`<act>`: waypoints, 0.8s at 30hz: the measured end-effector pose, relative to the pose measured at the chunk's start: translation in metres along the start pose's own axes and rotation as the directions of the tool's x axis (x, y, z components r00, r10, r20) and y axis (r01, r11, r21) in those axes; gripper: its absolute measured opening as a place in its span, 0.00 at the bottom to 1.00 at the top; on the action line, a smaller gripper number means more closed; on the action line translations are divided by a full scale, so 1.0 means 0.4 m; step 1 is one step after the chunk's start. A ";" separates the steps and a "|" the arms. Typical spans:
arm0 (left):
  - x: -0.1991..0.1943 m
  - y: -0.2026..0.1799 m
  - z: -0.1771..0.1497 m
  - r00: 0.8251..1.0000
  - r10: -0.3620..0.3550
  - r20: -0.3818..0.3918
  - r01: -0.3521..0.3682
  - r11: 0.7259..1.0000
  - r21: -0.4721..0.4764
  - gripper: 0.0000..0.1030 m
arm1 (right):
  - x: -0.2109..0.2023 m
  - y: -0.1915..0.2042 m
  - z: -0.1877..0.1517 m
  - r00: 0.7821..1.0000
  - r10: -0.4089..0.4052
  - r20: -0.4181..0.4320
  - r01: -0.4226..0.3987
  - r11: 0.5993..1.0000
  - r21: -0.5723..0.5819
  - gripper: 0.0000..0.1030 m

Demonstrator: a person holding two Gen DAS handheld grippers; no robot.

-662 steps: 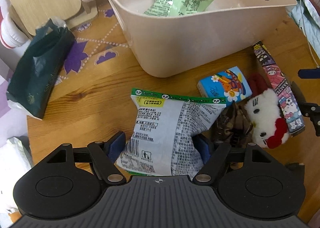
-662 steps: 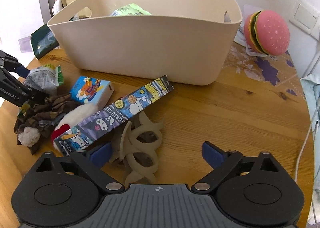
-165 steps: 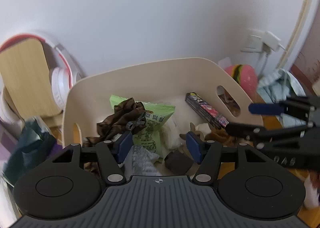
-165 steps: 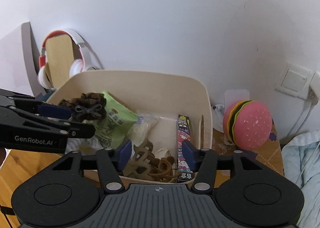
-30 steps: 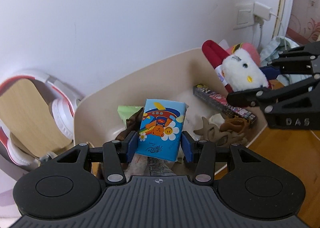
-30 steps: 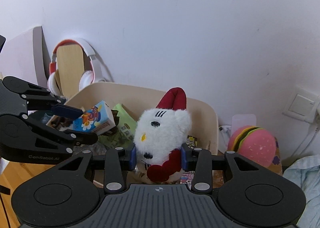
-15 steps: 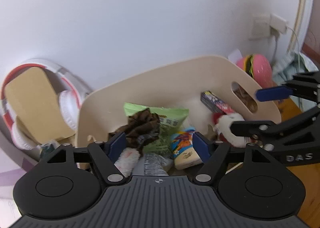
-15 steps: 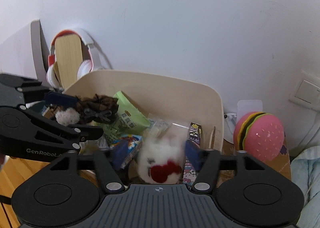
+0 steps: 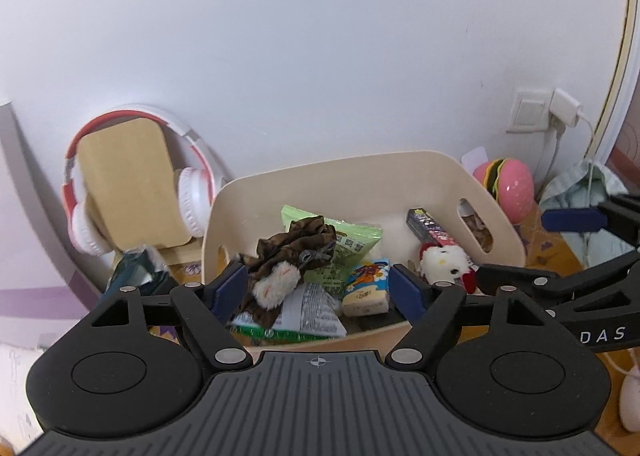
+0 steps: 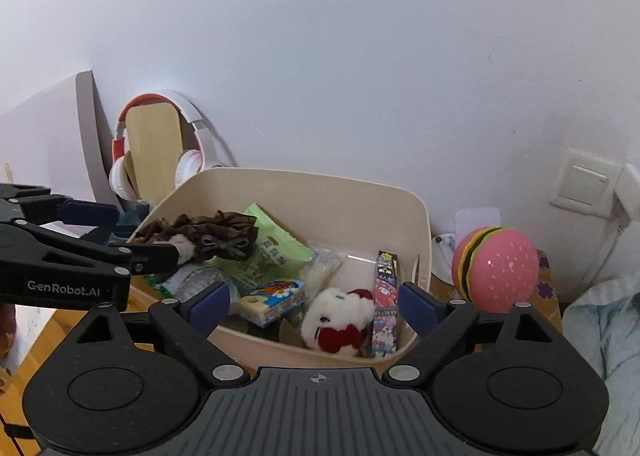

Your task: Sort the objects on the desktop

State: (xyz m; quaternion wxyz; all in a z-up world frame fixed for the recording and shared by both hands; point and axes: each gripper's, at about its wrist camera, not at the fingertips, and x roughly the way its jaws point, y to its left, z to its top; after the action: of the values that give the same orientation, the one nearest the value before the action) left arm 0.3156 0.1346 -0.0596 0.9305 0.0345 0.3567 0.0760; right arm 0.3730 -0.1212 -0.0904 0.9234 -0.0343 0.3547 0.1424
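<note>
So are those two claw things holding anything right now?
No. Both the left gripper and the right gripper have just been opening and hold nothing; the plush cat and the blue carton lie in the bin.

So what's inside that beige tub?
The beige tub holds a white plush, blue carton, brown scrunchie, green packet and cartoon box. Its floor is covered.
</note>
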 end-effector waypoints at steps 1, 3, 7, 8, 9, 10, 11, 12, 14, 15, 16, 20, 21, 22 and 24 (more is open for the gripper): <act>-0.017 0.000 -0.002 1.000 0.000 0.002 0.000 1.000 -0.006 0.76 | -0.014 0.005 -0.003 1.000 0.000 0.003 0.000 1.000 0.007 0.91; -0.053 -0.002 -0.011 1.000 0.000 0.005 0.000 1.000 -0.014 0.76 | -0.047 0.014 -0.010 1.000 -0.004 0.009 0.004 1.000 0.019 0.94; -0.130 -0.006 -0.029 1.000 -0.016 0.010 0.016 0.999 -0.040 0.76 | -0.113 0.037 -0.025 1.000 -0.012 0.024 0.011 0.999 0.034 0.98; -0.147 -0.006 -0.035 1.000 -0.031 0.003 0.031 0.999 -0.037 0.76 | -0.133 0.044 -0.030 1.000 -0.015 0.027 0.014 0.999 0.039 0.99; -0.165 -0.007 -0.040 1.000 -0.029 0.006 0.030 0.999 -0.042 0.76 | -0.149 0.050 -0.033 0.999 -0.018 0.030 0.017 0.999 0.042 1.00; -0.185 -0.009 -0.046 1.000 -0.021 0.004 0.021 0.999 -0.047 0.76 | -0.166 0.057 -0.038 0.999 -0.020 0.033 0.018 0.999 0.045 1.00; -0.205 -0.011 -0.053 1.000 -0.015 0.002 0.015 0.999 -0.052 0.76 | -0.185 0.065 -0.044 0.999 -0.022 0.035 0.020 0.999 0.050 1.00; -0.223 -0.012 -0.059 1.000 -0.014 0.000 0.014 0.998 -0.058 0.76 | -0.203 0.071 -0.050 0.999 -0.024 0.035 0.022 0.998 0.054 1.00; -0.265 -0.012 -0.075 1.000 -0.022 0.007 0.022 0.997 -0.071 0.76 | -0.237 0.087 -0.061 0.999 -0.025 0.037 0.023 0.998 0.056 1.00; -0.286 -0.012 -0.082 1.000 -0.022 0.011 0.023 0.997 -0.074 0.76 | -0.255 0.096 -0.066 0.999 -0.026 0.037 0.024 0.998 0.054 1.00; -0.310 -0.013 -0.090 1.000 -0.020 0.016 0.021 0.997 -0.074 0.76 | -0.273 0.106 -0.072 0.999 -0.028 0.039 0.026 0.998 0.050 1.00; -0.394 -0.013 -0.127 0.999 -0.015 0.030 0.017 0.997 -0.080 0.76 | -0.346 0.144 -0.093 0.998 -0.039 0.048 0.037 0.999 0.038 1.00; -0.414 -0.013 -0.136 0.999 -0.013 0.031 0.015 0.997 -0.080 0.76 | -0.365 0.154 -0.098 0.998 -0.041 0.050 0.040 0.999 0.037 1.00; -0.436 -0.014 -0.146 0.999 -0.010 0.033 0.013 0.997 -0.080 0.76 | -0.384 0.163 -0.104 0.998 -0.044 0.051 0.042 0.998 0.036 1.00; -0.474 -0.012 -0.163 0.999 -0.008 0.036 0.010 0.997 -0.081 0.76 | -0.419 0.178 -0.113 0.998 -0.044 0.054 0.042 0.998 0.038 1.00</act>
State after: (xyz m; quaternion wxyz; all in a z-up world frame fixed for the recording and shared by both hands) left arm 0.1334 0.0989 0.0160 0.9376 -0.0037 0.3370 0.0856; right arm 0.2046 -0.1004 -0.0101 0.9362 -0.0208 0.3308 0.1167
